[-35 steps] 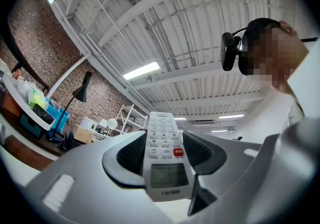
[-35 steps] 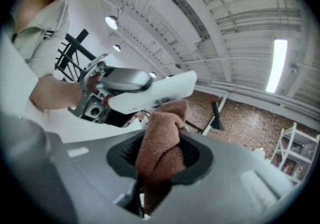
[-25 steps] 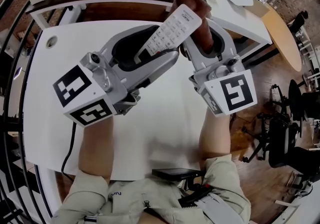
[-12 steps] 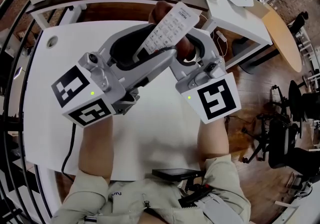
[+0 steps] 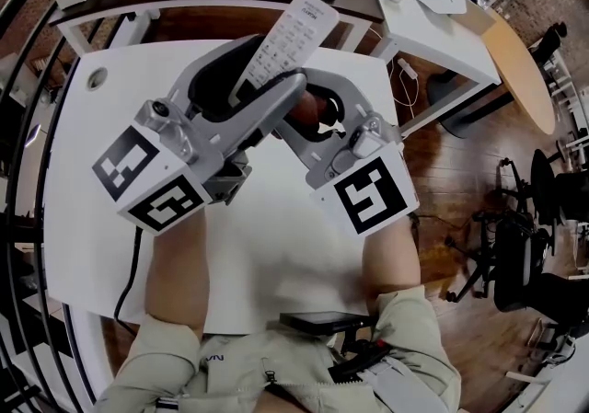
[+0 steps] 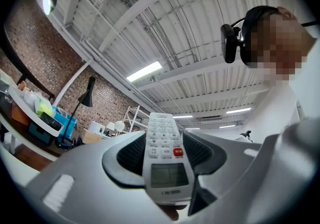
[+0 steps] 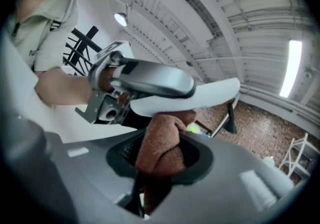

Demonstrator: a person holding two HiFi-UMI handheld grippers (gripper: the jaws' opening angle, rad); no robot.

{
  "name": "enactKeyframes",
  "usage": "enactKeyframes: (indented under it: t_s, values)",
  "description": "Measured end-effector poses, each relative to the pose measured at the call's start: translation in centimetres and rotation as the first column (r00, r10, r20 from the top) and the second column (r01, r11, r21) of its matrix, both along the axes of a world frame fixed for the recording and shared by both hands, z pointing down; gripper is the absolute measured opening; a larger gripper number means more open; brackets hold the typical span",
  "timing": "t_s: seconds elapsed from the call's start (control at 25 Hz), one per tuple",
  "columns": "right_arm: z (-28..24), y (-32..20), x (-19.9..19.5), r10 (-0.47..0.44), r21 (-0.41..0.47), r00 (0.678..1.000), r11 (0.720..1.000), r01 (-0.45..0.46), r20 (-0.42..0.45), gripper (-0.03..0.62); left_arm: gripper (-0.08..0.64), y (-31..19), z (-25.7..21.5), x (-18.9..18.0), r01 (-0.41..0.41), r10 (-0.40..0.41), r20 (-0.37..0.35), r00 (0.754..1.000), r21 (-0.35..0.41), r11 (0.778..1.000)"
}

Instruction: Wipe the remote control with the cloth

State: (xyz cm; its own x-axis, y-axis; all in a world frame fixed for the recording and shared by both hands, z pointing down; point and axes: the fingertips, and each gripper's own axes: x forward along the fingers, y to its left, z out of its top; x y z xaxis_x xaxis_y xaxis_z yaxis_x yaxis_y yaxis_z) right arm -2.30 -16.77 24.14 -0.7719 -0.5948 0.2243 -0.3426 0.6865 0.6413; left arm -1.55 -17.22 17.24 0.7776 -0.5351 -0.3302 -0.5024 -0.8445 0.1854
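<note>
**Item 1 – left gripper** (image 5: 260, 80), grey two-jaw tongs with a black-and-white marker cube at the rear. It is raised above the table. The jaws stand partly apart and are closed on the lower body of the remote.

**Item 2 – white rectangular plastic remote control** (image 5: 293, 32). It is clamped in the left gripper and lifted clear of the table, tilted with its free end pointing away from the person. In the left gripper view the remote (image 6: 164, 160) shows its small grey display, rows of pale buttons and one red button between the ribbed black pads (image 6: 131, 154).

**Item 3 – right gripper** (image 5: 311, 112), of the same make. It sits just beside the left one and is angled in beneath the remote. The jaws stand at a narrow gap and are clamped on the cloth.

**Item 4 – rust-brown folded terry cloth** (image 7: 159, 150), bunched upright between the right jaws. Its upper end meets the plain white back of the remote (image 7: 205, 96), just past the left gripper (image 7: 145, 79). In the head view only a dark sliver of the cloth (image 5: 306, 113) shows.

**Item 5 – white rectangular table** (image 5: 294, 246), lying under both grippers.

**Item 6 – flat black device** (image 5: 324, 319), resting at the table's near edge, close to the person's beige shirt (image 5: 212, 374).

**Item 7 – black cable** (image 5: 129, 269), running down over the near-left part of the table.
</note>
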Motion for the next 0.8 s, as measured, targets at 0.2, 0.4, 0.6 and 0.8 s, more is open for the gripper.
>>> enactKeyframes:
  t_s: [0.2,0.4,0.6,0.8]
  values:
    - [1.6,1.4,-1.7,-0.093,-0.024,0.992,0.996,0.091,-0.09,0.114,0.244,-0.7,0.3,-1.0,0.046,-0.046,0.001,0.999,-0.006,0.999]
    - [2.5,2.1,-2.1,-0.135,-0.059,0.984,0.99,0.129,-0.113,0.114,0.243,-0.9,0.4,-1.3,0.067,-0.066,0.009,0.998,-0.001,0.998]
    - [1.3,0.7,-0.9,-0.064,-0.019,0.995,0.998,0.063,-0.079,0.114,0.242,-0.8,0.3,-1.4,0.112,-0.114,0.047,0.992,0.04,0.993]
    - [-3.0,-2.2,2.5,0.116,0.043,0.983,0.991,-0.123,0.145,0.115,0.242,-0.8,0.4,-1.1,0.137,-0.143,0.088,0.986,0.066,0.988]
